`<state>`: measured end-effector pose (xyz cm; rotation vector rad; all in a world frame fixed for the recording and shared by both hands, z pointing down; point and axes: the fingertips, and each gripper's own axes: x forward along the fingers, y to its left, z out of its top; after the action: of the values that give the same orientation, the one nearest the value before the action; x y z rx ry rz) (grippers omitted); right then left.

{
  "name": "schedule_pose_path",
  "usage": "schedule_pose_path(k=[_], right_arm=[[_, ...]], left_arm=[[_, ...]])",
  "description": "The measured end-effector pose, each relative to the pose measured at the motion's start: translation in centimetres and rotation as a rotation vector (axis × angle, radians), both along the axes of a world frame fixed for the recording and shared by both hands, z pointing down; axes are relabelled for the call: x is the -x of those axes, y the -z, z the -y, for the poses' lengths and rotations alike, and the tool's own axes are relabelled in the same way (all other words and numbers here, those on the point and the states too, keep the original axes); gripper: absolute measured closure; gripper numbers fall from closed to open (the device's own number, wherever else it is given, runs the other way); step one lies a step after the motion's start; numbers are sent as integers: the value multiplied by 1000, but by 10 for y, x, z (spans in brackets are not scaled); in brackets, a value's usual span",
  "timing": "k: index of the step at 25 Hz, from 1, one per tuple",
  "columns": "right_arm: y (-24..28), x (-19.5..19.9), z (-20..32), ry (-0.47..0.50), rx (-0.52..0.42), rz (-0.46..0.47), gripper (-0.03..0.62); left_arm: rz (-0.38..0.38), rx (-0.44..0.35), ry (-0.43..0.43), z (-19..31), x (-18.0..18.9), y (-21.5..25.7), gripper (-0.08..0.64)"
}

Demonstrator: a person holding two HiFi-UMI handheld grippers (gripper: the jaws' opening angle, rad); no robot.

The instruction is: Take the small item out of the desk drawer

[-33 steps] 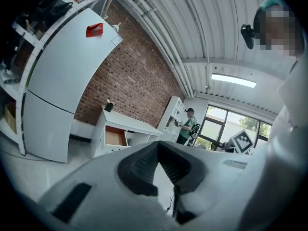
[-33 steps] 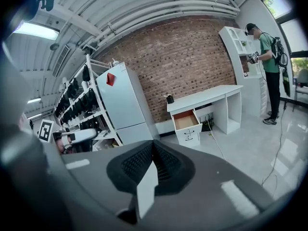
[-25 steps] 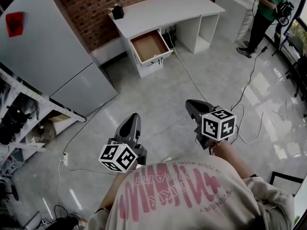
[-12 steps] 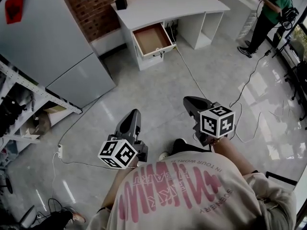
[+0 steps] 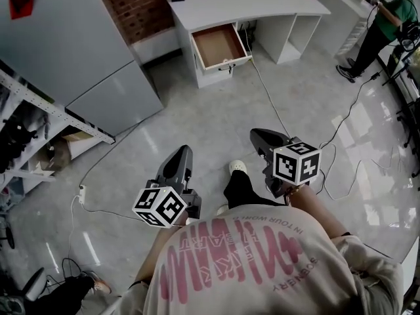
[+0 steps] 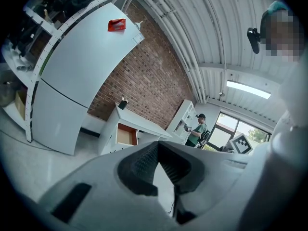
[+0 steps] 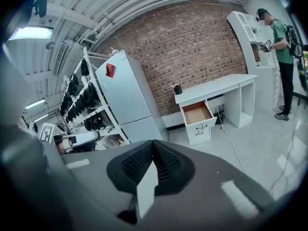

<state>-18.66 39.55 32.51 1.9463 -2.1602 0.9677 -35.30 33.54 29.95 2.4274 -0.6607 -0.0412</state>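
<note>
The white surface [image 5: 249, 5] stands far across the floor [image 5: 210, 120], its drawer [image 5: 221, 44] open; we cannot make out the small item inside. A cable [image 5: 269, 100] could trip us. Left gripper [image 5: 183, 155] and right gripper [image 5: 257, 136] have fingers together, empty; reaching in so might shove the item.

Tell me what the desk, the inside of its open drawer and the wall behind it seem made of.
Desk: probably painted or laminated board, smooth matte white surfaces.
Drawer inside: looks like bare wood or fibreboard, plain brown.
Wall: red brick, mortar lines visible.
</note>
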Motion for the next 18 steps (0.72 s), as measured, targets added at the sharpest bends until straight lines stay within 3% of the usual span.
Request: schedule_pose_path(k=[10,18], right_arm=[[5,-39,63,29,-32,40,580],[22,-94,123,53,-61,47,580]], left_arm=[[7,-32,46,53,-32,10,554],[2,-65,69,106,-86,25,554]])
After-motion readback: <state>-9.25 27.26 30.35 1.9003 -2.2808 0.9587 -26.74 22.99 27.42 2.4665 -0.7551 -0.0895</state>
